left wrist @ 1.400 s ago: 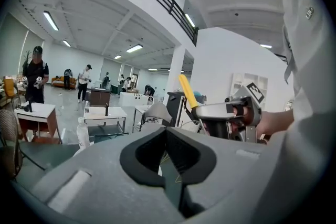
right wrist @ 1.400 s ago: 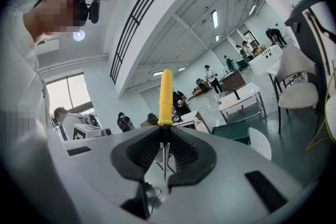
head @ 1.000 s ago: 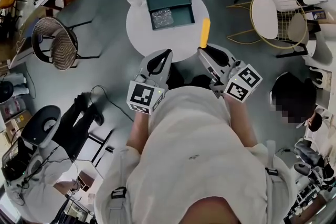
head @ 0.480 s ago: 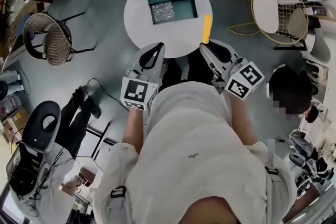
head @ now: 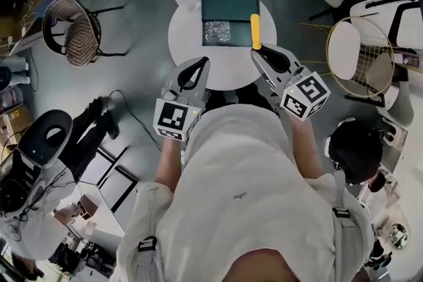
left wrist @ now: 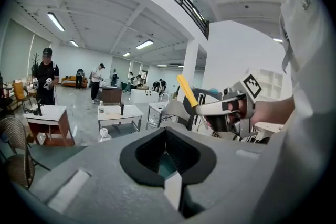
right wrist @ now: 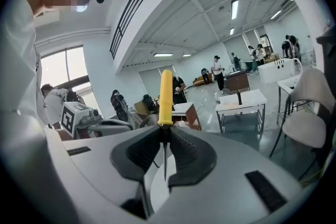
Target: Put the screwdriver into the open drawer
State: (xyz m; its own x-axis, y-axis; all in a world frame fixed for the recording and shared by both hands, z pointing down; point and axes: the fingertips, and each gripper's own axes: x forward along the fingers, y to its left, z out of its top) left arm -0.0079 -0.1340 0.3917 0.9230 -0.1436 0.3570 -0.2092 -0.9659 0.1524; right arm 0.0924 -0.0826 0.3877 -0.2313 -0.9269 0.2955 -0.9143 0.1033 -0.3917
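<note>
My right tongs (right wrist: 164, 132) were clamped on the screwdriver (right wrist: 165, 94) shaft, with the yellow handle beyond the tips. I held it over the surface (head: 188, 53), just right of the open drawer (head: 229, 40). My left tongs (left wrist: 167, 131) were closed and empty, near the surface's near edge.

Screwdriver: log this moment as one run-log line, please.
right gripper: shut on screwdriver shaft | left gripper: shut, empty | drawer: open | screwdriver not yet in drawer
</note>
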